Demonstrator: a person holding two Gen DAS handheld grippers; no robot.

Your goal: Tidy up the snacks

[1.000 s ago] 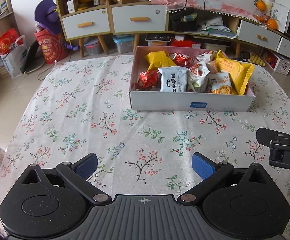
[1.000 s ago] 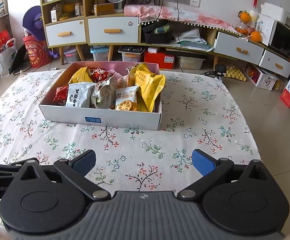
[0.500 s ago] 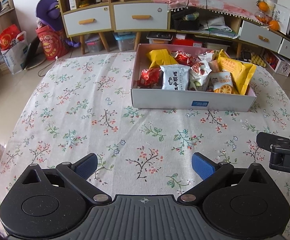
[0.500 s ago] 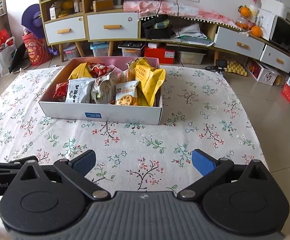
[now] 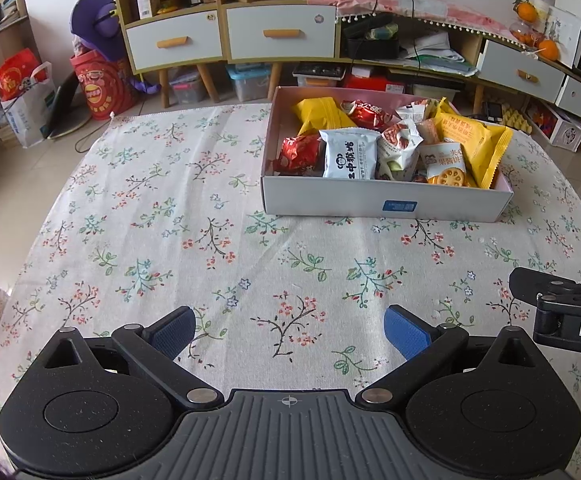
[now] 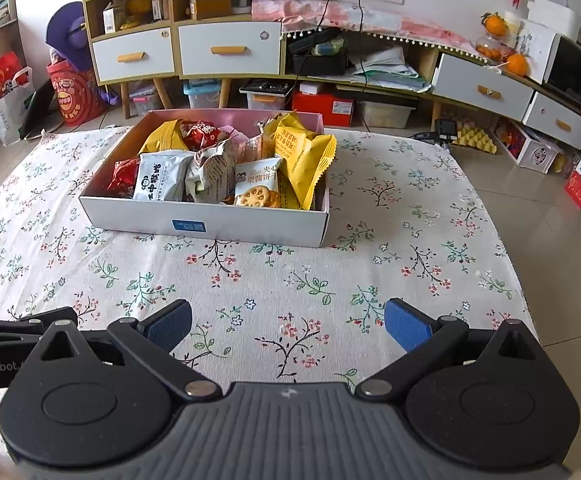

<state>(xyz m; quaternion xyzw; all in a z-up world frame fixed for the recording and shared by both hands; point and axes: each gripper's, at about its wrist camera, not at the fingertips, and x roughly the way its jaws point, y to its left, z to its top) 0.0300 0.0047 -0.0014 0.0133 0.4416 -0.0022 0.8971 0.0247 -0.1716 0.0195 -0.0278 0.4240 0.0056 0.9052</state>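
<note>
Shallow white cardboard box (image 5: 386, 200), pink-lined, heaped with foil and paper snack packets (image 5: 350, 158), sits on the floral-cloth worktop (image 5: 162, 216), slightly lower in both views than a second ago. Left gripper (image 5: 289, 330) and right gripper (image 6: 288, 326): jaws wide, empty, hovering well short of the box. No loose packets visible; sorting appears finished or unstarted.

We see bright wrappers against a pale flowered cloth.

The tablecloth (image 6: 390, 216) is cream with red, blue and green sprigs; the box (image 6: 250, 229) white outside, pink inside; packets yellow (image 6: 302, 152), red (image 5: 300, 152) and white (image 5: 350, 159); finger pads (image 6: 404, 326) blue.
</note>
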